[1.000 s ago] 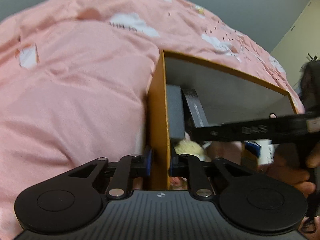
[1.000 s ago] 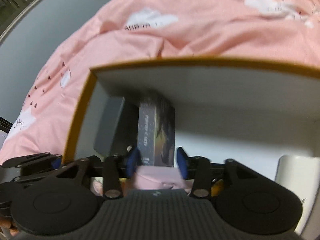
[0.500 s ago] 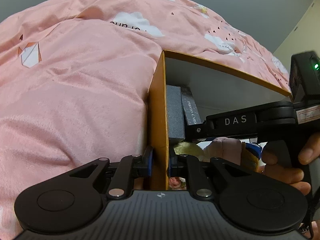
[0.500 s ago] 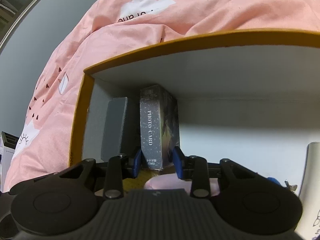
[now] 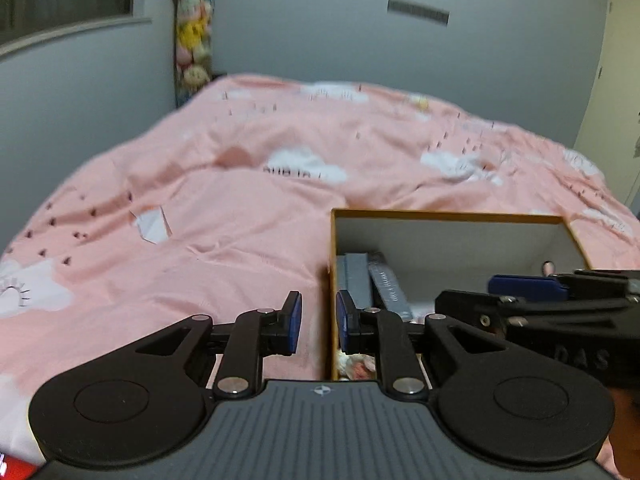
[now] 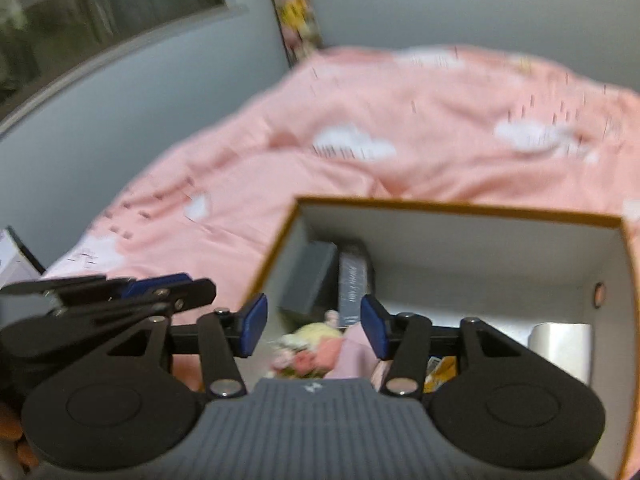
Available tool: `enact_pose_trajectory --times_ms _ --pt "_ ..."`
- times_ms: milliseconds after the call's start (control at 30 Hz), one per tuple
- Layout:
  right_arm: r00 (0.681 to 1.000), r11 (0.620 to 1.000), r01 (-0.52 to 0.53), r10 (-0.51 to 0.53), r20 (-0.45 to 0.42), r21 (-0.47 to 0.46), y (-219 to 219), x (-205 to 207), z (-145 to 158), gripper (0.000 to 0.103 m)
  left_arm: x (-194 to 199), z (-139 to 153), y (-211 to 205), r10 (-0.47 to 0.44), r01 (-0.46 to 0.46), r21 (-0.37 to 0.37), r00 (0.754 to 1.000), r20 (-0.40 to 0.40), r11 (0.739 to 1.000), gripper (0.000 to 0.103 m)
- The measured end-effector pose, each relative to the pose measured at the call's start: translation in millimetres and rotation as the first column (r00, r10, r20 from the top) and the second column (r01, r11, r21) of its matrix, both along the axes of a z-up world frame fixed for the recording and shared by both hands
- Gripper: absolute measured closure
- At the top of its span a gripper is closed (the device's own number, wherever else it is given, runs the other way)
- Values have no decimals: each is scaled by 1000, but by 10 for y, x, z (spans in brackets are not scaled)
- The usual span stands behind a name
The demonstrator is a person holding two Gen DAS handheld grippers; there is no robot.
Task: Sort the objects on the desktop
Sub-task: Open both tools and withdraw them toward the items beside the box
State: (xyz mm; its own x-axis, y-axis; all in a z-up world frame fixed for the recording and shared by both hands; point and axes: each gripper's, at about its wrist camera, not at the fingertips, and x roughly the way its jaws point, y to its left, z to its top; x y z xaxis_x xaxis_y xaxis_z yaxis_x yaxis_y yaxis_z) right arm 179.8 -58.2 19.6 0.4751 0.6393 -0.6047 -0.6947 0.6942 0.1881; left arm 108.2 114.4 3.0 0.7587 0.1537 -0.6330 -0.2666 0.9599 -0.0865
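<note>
Pink bedspread [image 5: 240, 216], blurred box [image 6: 460, 216] contents

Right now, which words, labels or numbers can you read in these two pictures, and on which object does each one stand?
"DAS": raised letters on the black body of the right gripper, seen from the left wrist, partly cut by the frame edge.
Dark box standing in the orange box: white print on its spine, too blurred to read.
Pink bedcover: dark writing on a white cloud, too blurred to read.
Dark sign on the wall: too blurred to read.
</note>
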Motion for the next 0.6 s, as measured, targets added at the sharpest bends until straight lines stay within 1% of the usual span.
enact_pose_trajectory --times_ms 33,67,133,200,233,367,433,533,600 --pt "1000 1000 2 -2 30 5 -34 -111 38 43 -105 31 -54 3 -3 0 1000 12 1000 83" --pt "998 1000 3 -4 58 5 -97 -233 64 39 -207 53 -111 -1 1 1 1000 25 1000 83" --pt "994 1000 29 -29 107 0 -241 -452 91 37 -357 71 -226 -5 5 10 1000 29 1000 81" --pt "989 998 56 -53 139 -17 -360 -619 80 33 -461 54 -333 -26 26 16 1000 12 1000 79" --pt "987 997 69 -66 146 -21 -433 -690 75 30 -510 25 -391 -44 44 17 999 -10 999 79" --pt "985 992 118 -112 135 -37 -725 -862 70 26 -647 -118 -594 -102 105 21 990 -94 994 78" --pt "985 989 132 -124 121 -60 -851 -923 47 26 -701 -173 -673 -123 127 21 984 -131 992 78" --pt "987 978 152 -142 79 -140 -945 -1005 -35 26 -762 -214 -775 -139 142 6 973 -183 990 78" --pt "986 971 170 -167 29 -169 -1018 -1048 -115 26 -838 -241 -836 -158 159 -11 966 -203 987 78"
